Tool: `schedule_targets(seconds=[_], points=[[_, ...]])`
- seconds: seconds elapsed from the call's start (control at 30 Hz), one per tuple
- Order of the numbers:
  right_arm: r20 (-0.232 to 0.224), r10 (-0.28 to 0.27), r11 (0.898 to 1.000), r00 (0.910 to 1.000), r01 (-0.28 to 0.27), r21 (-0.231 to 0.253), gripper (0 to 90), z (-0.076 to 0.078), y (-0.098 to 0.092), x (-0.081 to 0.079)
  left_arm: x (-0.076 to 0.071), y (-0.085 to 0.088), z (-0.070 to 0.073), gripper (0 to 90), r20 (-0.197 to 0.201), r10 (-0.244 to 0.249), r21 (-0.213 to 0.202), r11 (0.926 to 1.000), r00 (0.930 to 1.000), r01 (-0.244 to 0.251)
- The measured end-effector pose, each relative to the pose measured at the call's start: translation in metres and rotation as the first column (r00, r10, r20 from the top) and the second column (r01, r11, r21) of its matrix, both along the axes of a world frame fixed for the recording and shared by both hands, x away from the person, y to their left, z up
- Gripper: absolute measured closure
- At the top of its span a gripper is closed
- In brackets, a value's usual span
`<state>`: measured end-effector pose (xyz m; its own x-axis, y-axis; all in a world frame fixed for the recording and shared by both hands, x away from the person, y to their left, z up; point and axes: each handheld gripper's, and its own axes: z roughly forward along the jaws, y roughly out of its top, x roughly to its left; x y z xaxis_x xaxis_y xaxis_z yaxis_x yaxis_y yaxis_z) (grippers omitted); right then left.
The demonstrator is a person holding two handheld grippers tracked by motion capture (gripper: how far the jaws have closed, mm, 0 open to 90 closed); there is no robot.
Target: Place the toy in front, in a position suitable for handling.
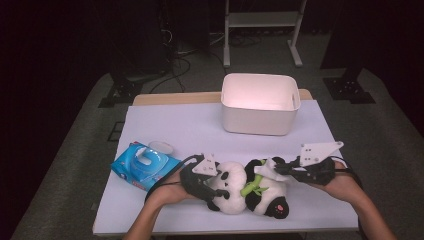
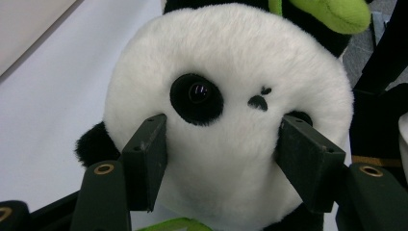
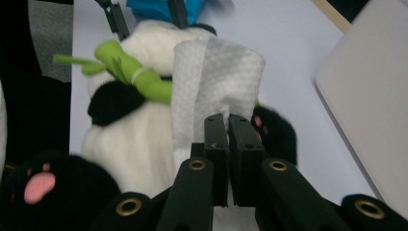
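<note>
A plush panda (image 1: 252, 192) lies on its back near the table's front edge, holding a green bamboo stalk (image 1: 254, 187). My left gripper (image 1: 212, 186) is shut on the panda's white head (image 2: 226, 110), one pad on each side of the face. My right gripper (image 1: 276, 167) is shut on a white wet wipe (image 3: 216, 91), which hangs over the panda's belly (image 3: 130, 134) beside the bamboo stalk (image 3: 139, 79).
A blue wet-wipe pack (image 1: 145, 165) lies left of the panda, with a small white lid (image 1: 161, 146) behind it. A white plastic bin (image 1: 260, 102) stands at the back of the table. The table's front edge runs just below the panda.
</note>
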<state>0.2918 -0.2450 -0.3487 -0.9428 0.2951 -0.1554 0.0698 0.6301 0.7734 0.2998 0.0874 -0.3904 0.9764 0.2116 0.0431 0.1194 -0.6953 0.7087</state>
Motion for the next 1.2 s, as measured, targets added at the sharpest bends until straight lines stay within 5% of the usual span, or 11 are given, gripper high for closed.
schedule_targets(seconds=[0.2, 0.43, 0.7, 0.8, 0.87, 1.13, 1.2], points=[[0.027, 0.013, 0.996, 0.9995, -0.011, -0.083, 86.6, -0.004, 0.04, 0.013, -0.002, 0.0, 0.0, 36.5, 0.008, 0.006, 0.014, 0.9999, 0.9999, -0.006], [0.003, -0.006, 0.995, 1.0, 0.006, -0.1, 86.7, -0.01, 0.029, 0.01, 0.0, 0.001, 0.002, 36.3, 0.0, 0.008, 0.005, 1.0, 1.0, -0.008], [-0.044, -0.033, 0.998, 0.9985, 0.031, -0.047, 86.7, -0.02, 0.004, 0.003, -0.001, 0.008, 0.006, 31.5, 0.018, -0.002, 0.021, 0.9998, 0.9998, 0.002], [-0.078, 0.003, 1.0, 0.9969, -0.004, -0.014, 86.4, -0.022, -0.002, -0.007, 0.0, 0.005, -0.002, 32.5, 0.018, -0.004, 0.071, 0.9975, 0.9998, 0.003], [-0.082, 0.004, 1.0, 0.9966, -0.005, -0.016, 86.4, -0.024, -0.004, -0.009, 0.0, 0.007, -0.004, 32.5, 0.003, -0.007, 0.04, 0.9992, 1.0, 0.007], [-0.155, -0.049, 0.998, 0.9867, 0.052, 0.021, 86.3, -0.049, -0.03, -0.025, -0.001, 0.003, -0.004, 33.6, -0.005, -0.012, 0.041, 0.9991, 0.9999, 0.012], [-0.167, -0.038, 0.997, 0.9851, 0.049, 0.06, 86.3, -0.048, -0.032, -0.027, -0.001, 0.0, -0.003, 33.6, -0.009, -0.011, 0.048, 0.9988, 0.9999, 0.012]])
